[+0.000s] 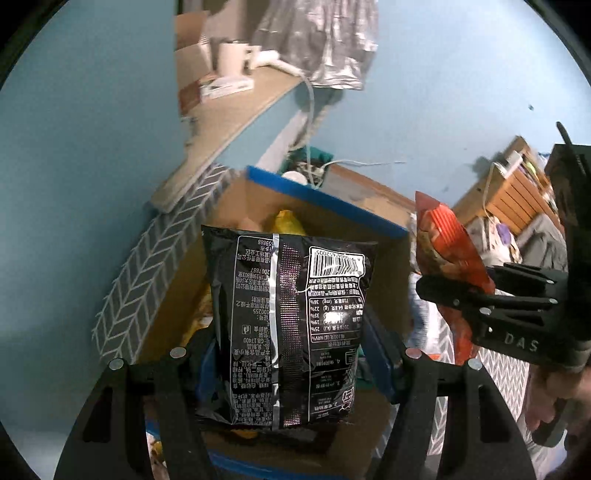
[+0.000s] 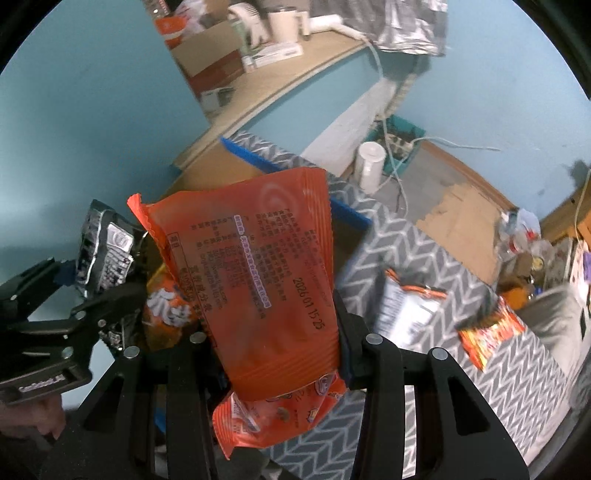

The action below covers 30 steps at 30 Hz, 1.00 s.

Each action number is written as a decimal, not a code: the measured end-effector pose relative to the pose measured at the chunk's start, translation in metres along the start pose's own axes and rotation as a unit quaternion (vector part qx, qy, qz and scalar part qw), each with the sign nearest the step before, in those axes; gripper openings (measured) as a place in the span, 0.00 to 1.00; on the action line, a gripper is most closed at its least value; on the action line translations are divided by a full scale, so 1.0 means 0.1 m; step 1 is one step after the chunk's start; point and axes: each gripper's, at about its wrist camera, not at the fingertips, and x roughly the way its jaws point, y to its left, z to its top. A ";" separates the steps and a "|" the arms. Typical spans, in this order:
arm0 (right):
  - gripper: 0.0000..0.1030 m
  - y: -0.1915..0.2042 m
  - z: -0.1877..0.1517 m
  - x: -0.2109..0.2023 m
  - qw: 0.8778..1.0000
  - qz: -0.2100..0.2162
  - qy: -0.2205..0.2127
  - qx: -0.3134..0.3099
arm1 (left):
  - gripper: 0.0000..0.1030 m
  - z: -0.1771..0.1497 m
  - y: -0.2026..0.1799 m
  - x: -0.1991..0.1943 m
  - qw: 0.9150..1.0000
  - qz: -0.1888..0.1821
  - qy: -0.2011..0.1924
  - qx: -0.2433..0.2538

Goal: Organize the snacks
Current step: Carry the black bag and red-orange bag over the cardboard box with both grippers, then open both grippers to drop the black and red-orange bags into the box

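left tongs (image 1: pixel 291 354): point steeply down over the cardboard box, jaws about half spread and closed on the lower part of a black snack bag (image 1: pixel 288 325), one finger on each side of it.
black snack bag: hangs upright between the left fingers, its back with barcode and white print facing the camera; it sits above the box opening. in the right wrist view it shows at the far left edge (image 2: pixel 107 254), clamped in the left tongs (image 2: pixel 99 295).
right tongs (image 2: pixel 280 354): also tipped steeply down, jaws narrow and pinched on an orange snack packet (image 2: pixel 258 280) near its lower half.
orange snack packet: stands up from the right fingers, printed back and a date stamp toward the camera, top edge crimped. in the left wrist view it is at the right (image 1: pixel 447 266), gripped by the right tongs (image 1: pixel 454 295), just right of the box.
hand: part of a hand (image 1: pixel 554 391) wraps the right tool's grip at the near right.
cardboard box (image 1: pixel 332 218): open, blue tape along its rim, yellow and orange packets lying inside, below the black bag.
chevron cloth (image 2: pixel 424 240): grey and white, covers the surface around the box.
loose snacks: a white bag with orange trim (image 2: pixel 410 306) and a red and yellow packet (image 2: pixel 491 328) lie on the cloth to the right, apart from each other.
worktop (image 2: pixel 295 77): far side, wooden, carrying boxes and a white cup (image 2: pixel 282 24).
white canister (image 2: pixel 369 166): stands on the floor beyond the cloth, beside a teal basket of cables (image 2: pixel 402 144).
blur: the right wrist view is smeared.
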 end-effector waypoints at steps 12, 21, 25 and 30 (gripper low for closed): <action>0.45 0.25 0.19 0.23 1.000 0.003 0.020 -0.009 | 0.66 -0.03 0.26 0.14 0.999 0.003 0.014 -0.047; 0.53 0.22 0.21 0.18 1.000 0.001 0.008 0.010 | 0.74 -0.02 0.30 0.09 0.999 0.010 0.019 -0.049; 0.56 0.18 0.18 0.10 1.000 -0.002 0.000 0.020 | 0.74 -0.02 0.28 0.05 0.998 0.005 0.021 -0.051; 0.62 0.04 0.10 0.00 0.999 -0.012 -0.004 0.042 | 0.74 0.00 0.19 0.04 0.998 -0.008 0.028 -0.052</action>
